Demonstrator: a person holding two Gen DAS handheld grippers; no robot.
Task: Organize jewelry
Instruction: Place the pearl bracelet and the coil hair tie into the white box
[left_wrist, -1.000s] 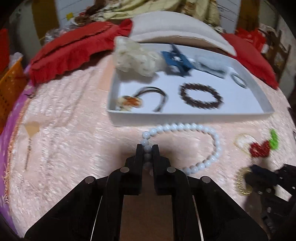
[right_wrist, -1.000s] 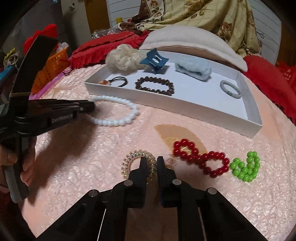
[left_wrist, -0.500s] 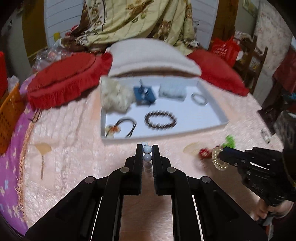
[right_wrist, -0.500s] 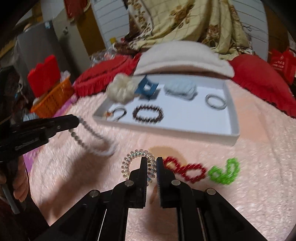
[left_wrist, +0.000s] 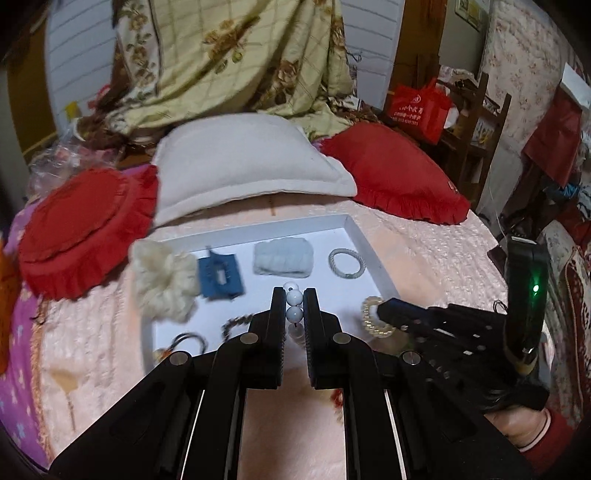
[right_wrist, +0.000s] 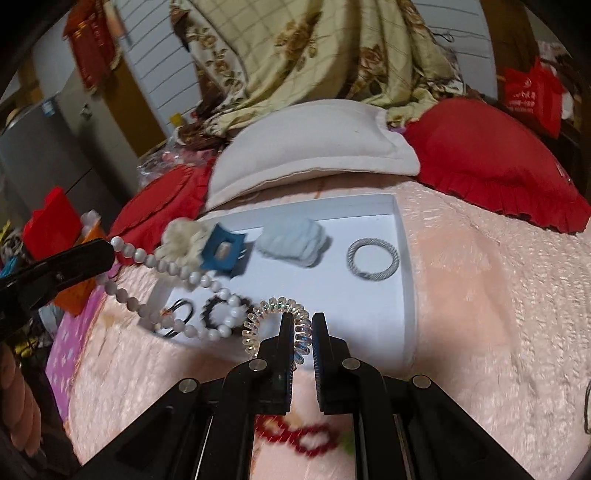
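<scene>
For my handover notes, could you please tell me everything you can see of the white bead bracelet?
The white bead bracelet is a loop of round, glossy, milky beads on a cord, pearl-like in look. The left tongs are shut on a few beads, with two beads showing between the fingers. The rest hangs slack in the air as a drooping loop, over the near left corner of the white tray.

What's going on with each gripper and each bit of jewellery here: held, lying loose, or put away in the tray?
Left gripper: shut on white bead bracelet.
Right gripper: shut on clear spiral hair tie.
White bead bracelet: lifted, dangling over tray.
Clear spiral hair tie: lifted.
Shallow white tray: open, partly filled.
Silver braided ring: lying in tray.
Blue claw clip: in tray.
Red bead bracelet: loose on bedspread.
</scene>
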